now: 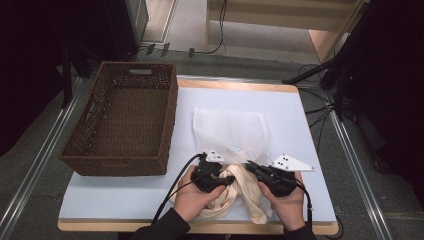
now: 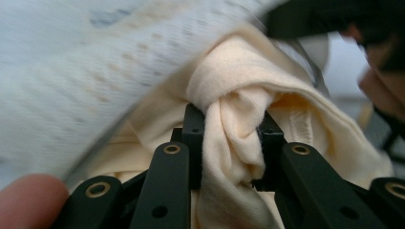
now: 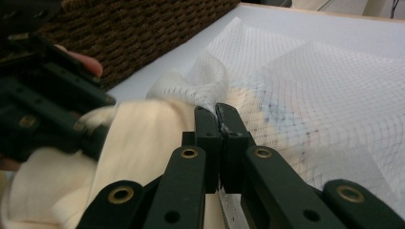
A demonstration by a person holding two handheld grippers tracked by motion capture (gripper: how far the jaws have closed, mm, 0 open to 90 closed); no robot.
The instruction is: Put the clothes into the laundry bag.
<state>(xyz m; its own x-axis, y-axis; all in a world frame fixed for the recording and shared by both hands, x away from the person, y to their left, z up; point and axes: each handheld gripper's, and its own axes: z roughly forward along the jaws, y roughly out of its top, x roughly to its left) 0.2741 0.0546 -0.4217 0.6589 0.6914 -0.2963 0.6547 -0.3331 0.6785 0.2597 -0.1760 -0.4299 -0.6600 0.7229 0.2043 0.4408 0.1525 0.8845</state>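
A pale blue-topped rectangular table with a wooden edge (image 1: 300,130) carries everything, and well away from both sets of fingers, toward its far left corner, stands a large dark brown woven wicker basket (image 1: 122,120). Just beyond the fingertips lies a white mesh laundry bag (image 1: 230,130), spread flat on the table, its near edge drawn up toward the two tools. Between and under the fingers, at the near edge of the table, sits a bunched cream-coloured cotton garment (image 1: 245,192), partly tucked against the mesh. The left gripper (image 2: 228,136), held in the person's left hand (image 1: 192,200), has its black jaws clamped on a twisted fold of the cream garment, the cloth squeezed between them and bulging above the tips. The right gripper (image 3: 219,121), held in the right hand (image 1: 287,202), has its jaws pressed together on the raised edge of the mesh bag, with a thin strip of white netting showing in the seam between them and the cream garment just beside the tips.
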